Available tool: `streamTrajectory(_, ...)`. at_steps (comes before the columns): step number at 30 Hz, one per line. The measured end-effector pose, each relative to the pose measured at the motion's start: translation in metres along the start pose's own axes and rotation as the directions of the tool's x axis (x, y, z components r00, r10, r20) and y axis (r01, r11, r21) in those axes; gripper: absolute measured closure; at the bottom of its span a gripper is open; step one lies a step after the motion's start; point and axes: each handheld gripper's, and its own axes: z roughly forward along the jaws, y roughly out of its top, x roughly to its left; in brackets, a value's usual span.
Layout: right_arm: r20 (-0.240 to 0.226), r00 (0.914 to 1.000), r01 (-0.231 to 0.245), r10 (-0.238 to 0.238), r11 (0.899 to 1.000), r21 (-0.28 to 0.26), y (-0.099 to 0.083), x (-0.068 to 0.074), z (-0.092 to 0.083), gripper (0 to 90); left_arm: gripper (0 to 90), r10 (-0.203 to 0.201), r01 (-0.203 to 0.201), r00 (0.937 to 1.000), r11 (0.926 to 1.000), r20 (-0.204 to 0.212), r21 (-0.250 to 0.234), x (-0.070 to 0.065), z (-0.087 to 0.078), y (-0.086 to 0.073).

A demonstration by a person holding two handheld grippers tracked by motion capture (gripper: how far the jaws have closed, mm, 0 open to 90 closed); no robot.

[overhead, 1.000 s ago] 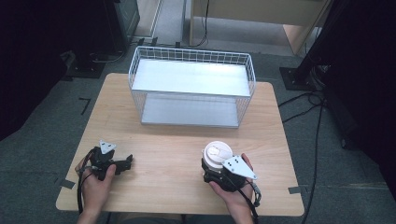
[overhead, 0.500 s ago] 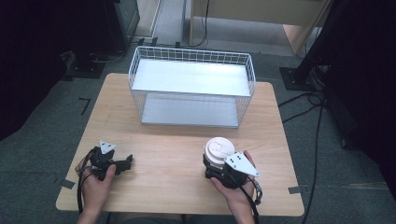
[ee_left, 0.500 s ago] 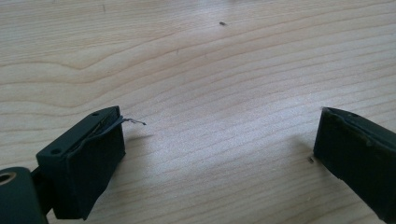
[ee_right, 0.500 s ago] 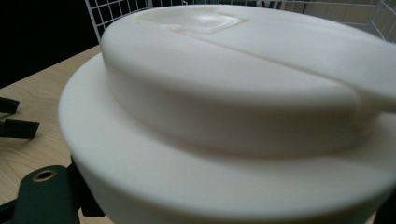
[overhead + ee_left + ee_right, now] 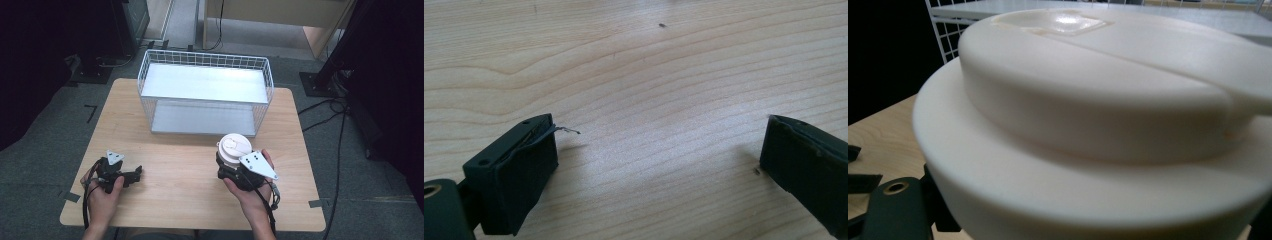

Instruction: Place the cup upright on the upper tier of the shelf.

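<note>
A white cup with a domed white lid is at the front right of the wooden table. My right gripper is shut on it from the near side, below the lid, and holds it just above the wood. In the right gripper view the lid looms very close, with a black jaw at the bottom left. My left gripper rests at the front left of the table, open. Its two black jaws stand wide apart over bare wood with nothing between them.
A white wire basket with a pale floor stands at the back middle of the table, just beyond the cup. Dark equipment, cables and grey carpet surround the table. Bare wood lies between the two hands.
The right gripper has lifted the cup a little off the table and carried it slightly toward the basket. The left gripper has kept still.
</note>
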Motion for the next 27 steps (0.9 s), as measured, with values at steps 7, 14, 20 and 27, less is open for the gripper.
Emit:
streamTrajectory(7,0.027,0.9996,0.012,-0.011,1.0,-0.027,0.017,0.004,0.007,15.7,2.4,0.002,-0.002,1.0,1.0,-0.001,0.0,0.0,0.0,0.0)
streamTrajectory(14,0.061,0.9979,0.024,-0.019,0.996,-0.084,0.034,0.006,0.013,15.7,2.4,0.003,-0.003,1.0,1.0,0.0,0.002,0.0,0.0,0.0)
streamTrajectory(20,0.086,0.996,0.033,-0.022,0.992,-0.124,0.047,0.006,0.015,15.7,2.4,0.003,-0.003,1.0,1.0,-0.001,0.001,0.0,0.0,0.0)
streamTrajectory(27,0.106,0.994,0.044,-0.026,0.984,-0.173,0.067,0.006,0.021,15.8,2.4,0.003,-0.003,1.0,1.0,-0.001,0.001,0.0,0.0,0.0)
